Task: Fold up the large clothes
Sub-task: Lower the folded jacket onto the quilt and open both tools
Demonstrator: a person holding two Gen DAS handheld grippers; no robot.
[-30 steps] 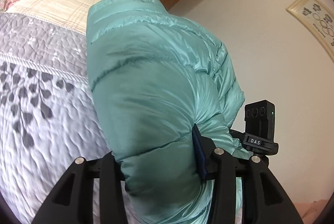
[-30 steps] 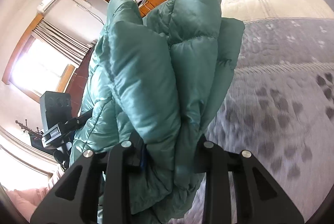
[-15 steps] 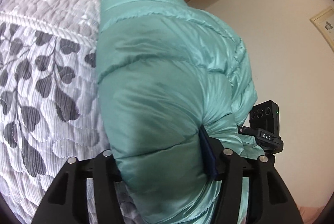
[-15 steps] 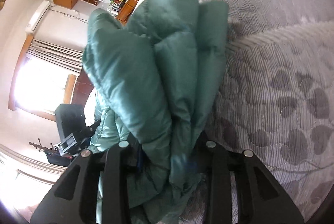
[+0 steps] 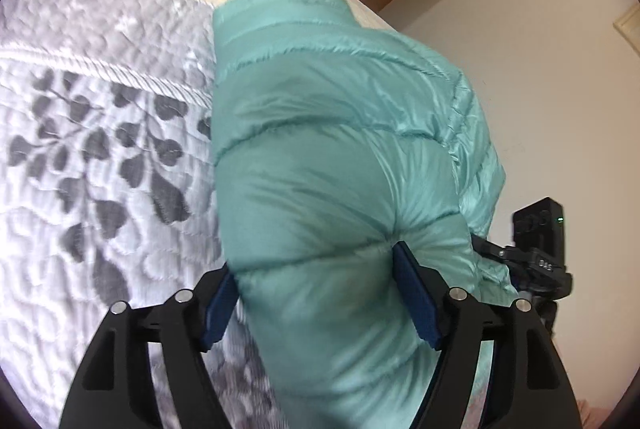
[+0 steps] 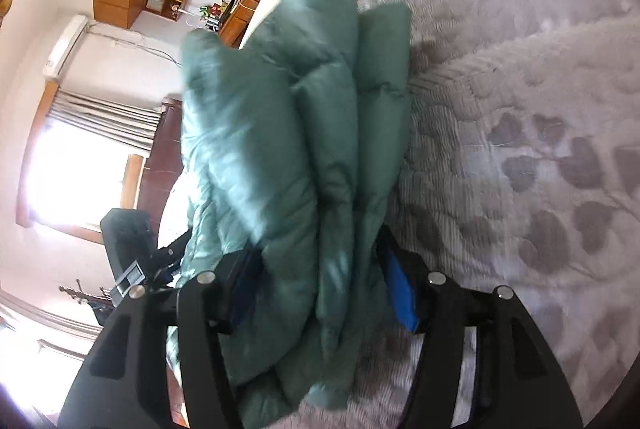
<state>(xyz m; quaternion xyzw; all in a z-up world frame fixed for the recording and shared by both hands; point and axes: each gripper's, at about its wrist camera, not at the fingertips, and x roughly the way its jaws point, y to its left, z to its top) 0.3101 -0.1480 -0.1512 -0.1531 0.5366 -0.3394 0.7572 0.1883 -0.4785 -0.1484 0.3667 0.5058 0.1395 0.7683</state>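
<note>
In the left wrist view, the left tongs (image 5: pixel 316 293) have just been spreading, yet the folded teal puffer jacket (image 5: pixel 320 157) sits between them: the right-hand pad still dents the padding, while the left-hand pad only rests at its edge, so this reads as a grip being let go, not a firm pinch. The bundle rises straight ahead of the tongs, probably because both hands are setting the folded stack down together. To the left of the tongs spreads the bed (image 5: pixel 100 165) with its grey quilted leaf-pattern cover; a plain wall and wooden cabinets stand beyond, and the other device shows at the right. In the right wrist view, the right tongs (image 6: pixel 320 285) have likewise just been opening around the same jacket (image 6: pixel 288 133), whose stacked layers stand upright between them; the padding fills the gap, though whether the pads still press I cannot tell through the blur. The bed cover (image 6: pixel 540 157) lies right of the tongs, the jacket's lower edge seemingly meeting it. A bright curtained window, an air conditioner and wooden shelving are to the left.
</note>
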